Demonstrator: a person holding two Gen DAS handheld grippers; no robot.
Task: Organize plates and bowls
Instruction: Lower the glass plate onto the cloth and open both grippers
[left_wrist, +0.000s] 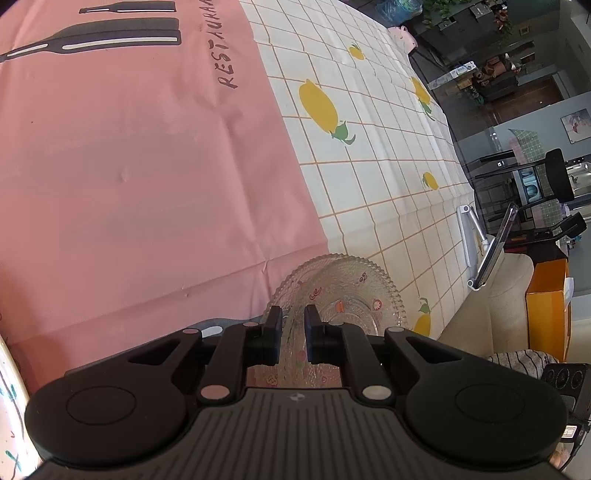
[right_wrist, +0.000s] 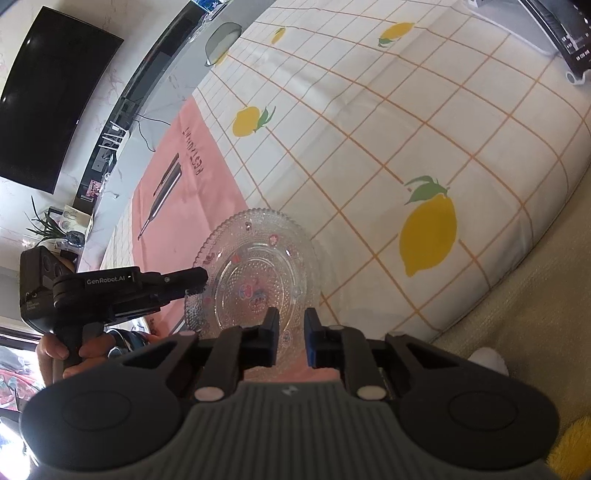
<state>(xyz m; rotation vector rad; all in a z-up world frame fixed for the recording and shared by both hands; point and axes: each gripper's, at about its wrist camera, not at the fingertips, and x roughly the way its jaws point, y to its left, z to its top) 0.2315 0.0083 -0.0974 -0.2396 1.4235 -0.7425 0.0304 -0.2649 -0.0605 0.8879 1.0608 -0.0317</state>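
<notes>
The clear glass plate (right_wrist: 258, 266) sits where the pink placemat (right_wrist: 192, 184) meets the lemon tablecloth (right_wrist: 443, 122), its nine-o'clock rim pinched in the left gripper (right_wrist: 194, 286), while the right gripper (right_wrist: 291, 338), narrowly parted, seemingly empty, should support six o'clock, keeping it level.

Under your work you have a white tablecloth (right_wrist: 369, 122) with an orange grid and printed lemons (right_wrist: 428, 234), and over it lies a pink placemat (left_wrist: 129, 166) printed with dark cutlery shapes and the word RESTAURANT. At the far edge of the table you can see a phone (left_wrist: 496, 247) tilted on a silver stand. Off to your left a dark television (right_wrist: 51, 96) hangs on a pale wall, with a green plant (right_wrist: 46, 225) below it.
</notes>
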